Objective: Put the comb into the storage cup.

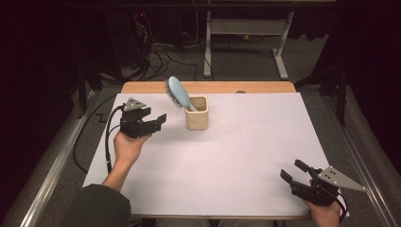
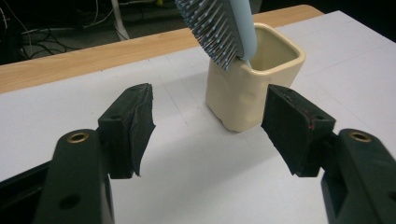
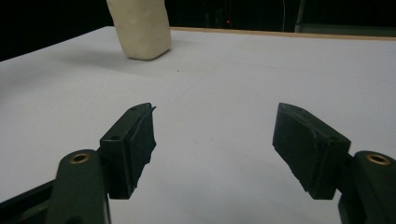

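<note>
Just ahead of left claw (image 2: pixel 208 121): cup (image 2: pixel 243 93)

Table (image 1: pixel 265 156): white sheet over a wooden top, bare wood strip along the far edge. One cream cup (image 1: pixel 196 113) stands directly on the sheet, upright, near the far edge. It sits just beyond the left gripper (image 1: pixel 158 120), off its jaw tips, and well apart from the right gripper (image 1: pixel 292 170), far across the sheet.
</note>
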